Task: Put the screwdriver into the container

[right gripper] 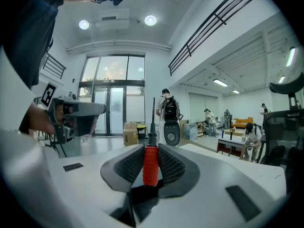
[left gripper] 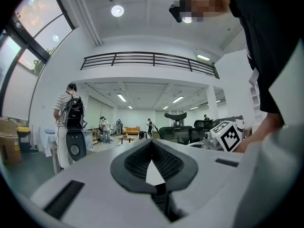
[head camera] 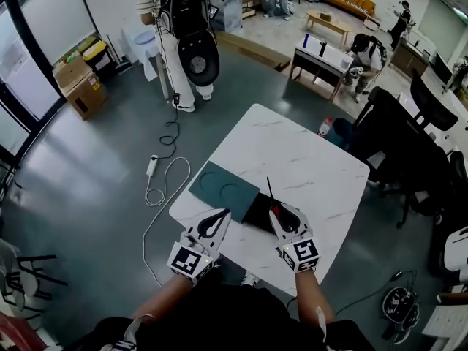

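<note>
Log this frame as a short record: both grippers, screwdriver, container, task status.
left gripper: jaws together, nothing between them
right gripper: shut on the screwdriver
screwdriver: red handle between the pads, shaft pointing away from the person
container: dark, on the white table, beside a teal panel
task status: screwdriver held at the container, not yet released
</note>
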`<state>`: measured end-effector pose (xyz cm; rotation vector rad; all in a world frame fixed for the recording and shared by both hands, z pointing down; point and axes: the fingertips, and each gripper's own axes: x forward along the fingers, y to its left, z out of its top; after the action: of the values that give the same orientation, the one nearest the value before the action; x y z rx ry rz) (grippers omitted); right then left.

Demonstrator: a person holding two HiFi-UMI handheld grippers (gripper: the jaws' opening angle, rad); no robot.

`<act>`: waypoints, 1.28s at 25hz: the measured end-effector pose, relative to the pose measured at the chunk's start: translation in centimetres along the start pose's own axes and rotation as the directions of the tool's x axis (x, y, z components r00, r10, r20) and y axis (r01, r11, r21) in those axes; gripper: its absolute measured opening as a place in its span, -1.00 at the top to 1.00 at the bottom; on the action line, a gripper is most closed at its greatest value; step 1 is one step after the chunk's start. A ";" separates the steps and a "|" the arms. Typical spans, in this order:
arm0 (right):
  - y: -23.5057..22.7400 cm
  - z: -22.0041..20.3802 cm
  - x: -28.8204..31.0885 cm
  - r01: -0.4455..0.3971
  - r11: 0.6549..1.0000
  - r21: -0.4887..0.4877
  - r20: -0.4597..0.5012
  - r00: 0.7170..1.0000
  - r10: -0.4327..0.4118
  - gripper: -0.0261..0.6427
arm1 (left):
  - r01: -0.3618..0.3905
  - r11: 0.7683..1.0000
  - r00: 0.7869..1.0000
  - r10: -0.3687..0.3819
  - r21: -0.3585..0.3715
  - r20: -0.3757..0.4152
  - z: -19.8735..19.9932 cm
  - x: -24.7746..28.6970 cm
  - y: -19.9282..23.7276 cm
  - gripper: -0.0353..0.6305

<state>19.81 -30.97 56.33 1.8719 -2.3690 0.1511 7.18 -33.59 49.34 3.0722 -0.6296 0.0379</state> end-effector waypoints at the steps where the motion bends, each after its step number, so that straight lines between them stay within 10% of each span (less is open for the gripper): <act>1: 0.0 -0.6 0.1 -0.012 1.000 -0.013 -0.026 1.000 0.012 0.61 | 0.007 1.000 1.000 -0.007 -0.003 -0.001 -0.1 0.1 0.1 0.88; 7: 0.1 -4.9 0.6 -0.112 0.985 -0.132 -0.253 0.965 0.075 0.61 | 0.034 0.999 0.999 -0.034 -0.017 -0.015 0.0 0.4 0.7 0.88; 14: -2.2 -11.9 -0.3 -0.160 0.954 -0.253 -0.558 0.829 -0.009 0.61 | 0.049 0.998 0.999 -0.050 -0.038 -0.019 -0.7 0.5 2.0 0.88; 32: -1.8 -21.0 0.0 -0.392 0.866 -0.310 -0.837 0.544 -0.054 0.61 | 0.046 0.998 0.999 -0.046 -0.046 -0.010 -1.2 0.2 3.9 0.88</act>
<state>22.21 -28.24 77.13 0.9602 -1.6693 0.3544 5.78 -37.24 50.54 3.0387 -0.5507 0.0389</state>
